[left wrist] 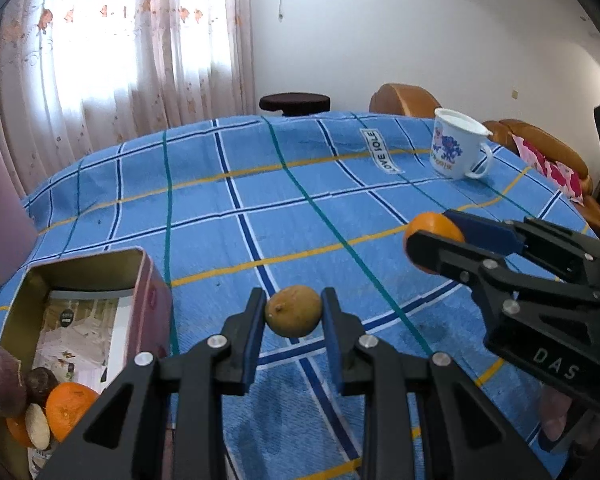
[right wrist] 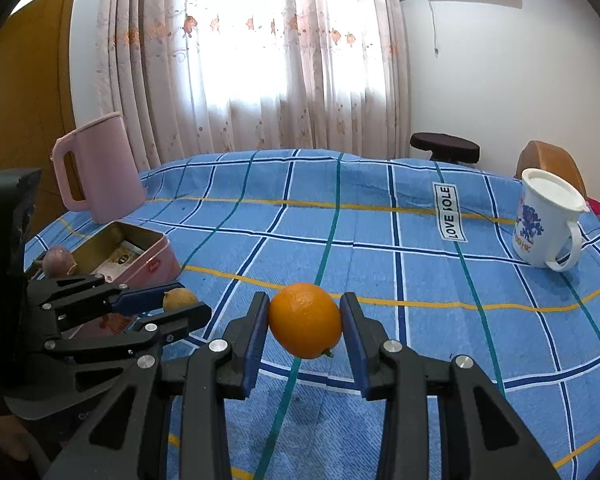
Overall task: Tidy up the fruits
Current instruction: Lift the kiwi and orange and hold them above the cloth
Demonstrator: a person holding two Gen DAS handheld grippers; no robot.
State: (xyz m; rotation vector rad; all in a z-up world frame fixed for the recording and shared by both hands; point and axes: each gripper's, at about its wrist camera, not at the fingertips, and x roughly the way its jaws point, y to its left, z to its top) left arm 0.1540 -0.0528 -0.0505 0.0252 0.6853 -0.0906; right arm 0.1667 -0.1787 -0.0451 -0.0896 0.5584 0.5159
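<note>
Left wrist view: the left gripper [left wrist: 293, 312] is clamped on a brownish-yellow fruit [left wrist: 293, 311], held above the blue plaid tablecloth [left wrist: 228, 232], right of the open tin box [left wrist: 140, 280]. Right wrist view: the right gripper [right wrist: 305, 322] is clamped on an orange [right wrist: 305, 321] above the same cloth, well apart from the white mug [right wrist: 540, 224].

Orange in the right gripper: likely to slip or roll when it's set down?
Probably rolls: the orange is round, and the tablecloth looks flat. Slip seems unlikely; the right gripper pads press both sides. Skin looks firm, probably not fragile.
</note>
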